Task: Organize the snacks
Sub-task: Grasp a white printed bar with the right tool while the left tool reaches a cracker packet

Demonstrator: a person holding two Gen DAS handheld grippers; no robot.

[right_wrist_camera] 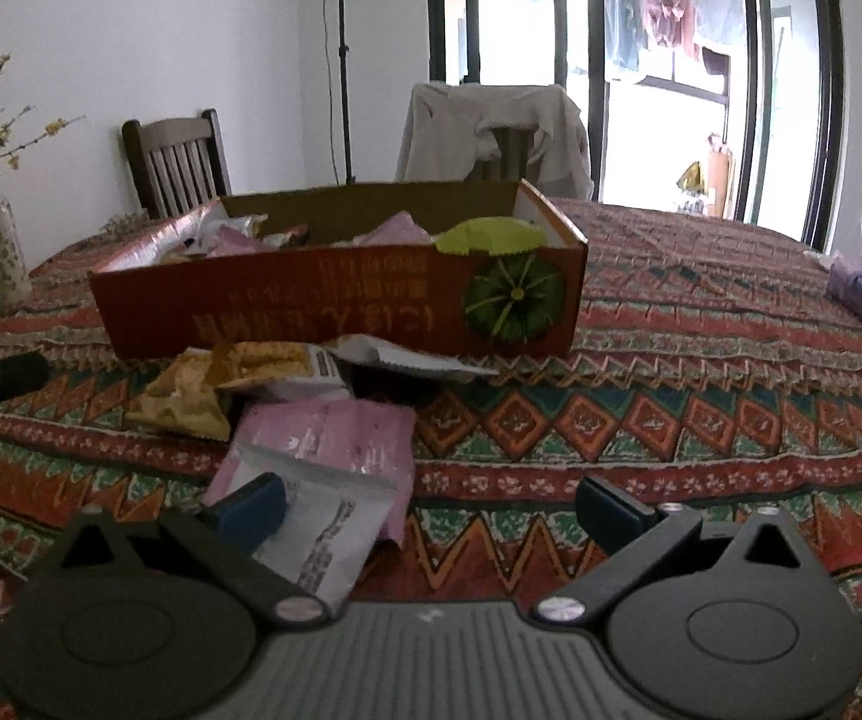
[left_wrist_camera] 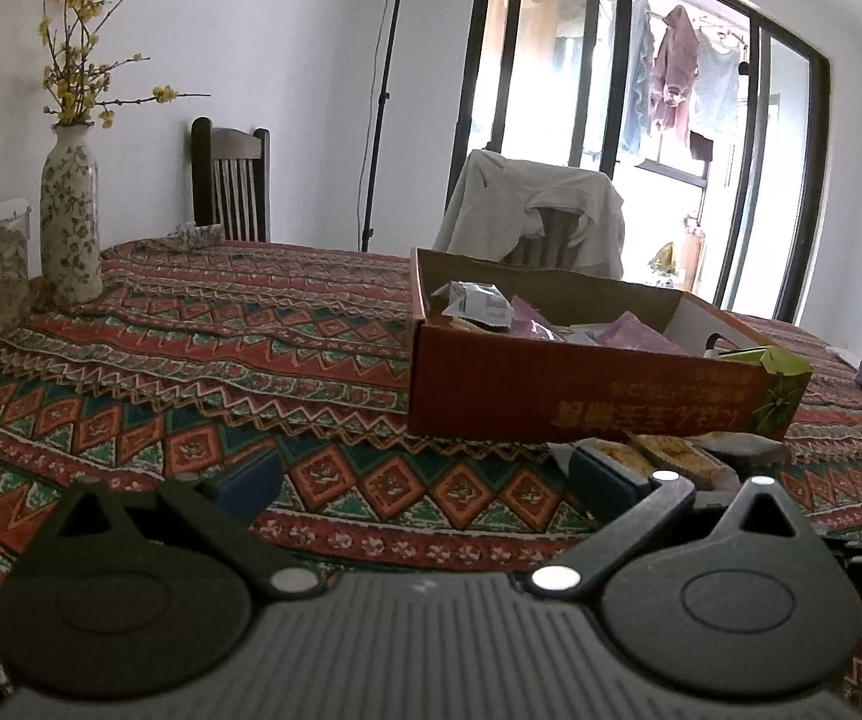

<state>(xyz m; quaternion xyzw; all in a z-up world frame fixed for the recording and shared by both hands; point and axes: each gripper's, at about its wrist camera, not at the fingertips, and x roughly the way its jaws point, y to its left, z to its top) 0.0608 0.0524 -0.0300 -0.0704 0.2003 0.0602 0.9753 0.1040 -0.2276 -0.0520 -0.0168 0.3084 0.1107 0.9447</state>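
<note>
Both jaws spread, the right gripper hovers with a pink snack packet at eleven o'clock, touching its left finger.

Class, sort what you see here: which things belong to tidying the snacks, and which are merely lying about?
Job: cardboard box; pink snack packet; yellow snack packets; green packet in the box.

Lying about: flower vase; wooden chair; draped jacket; lamp stand.
</note>
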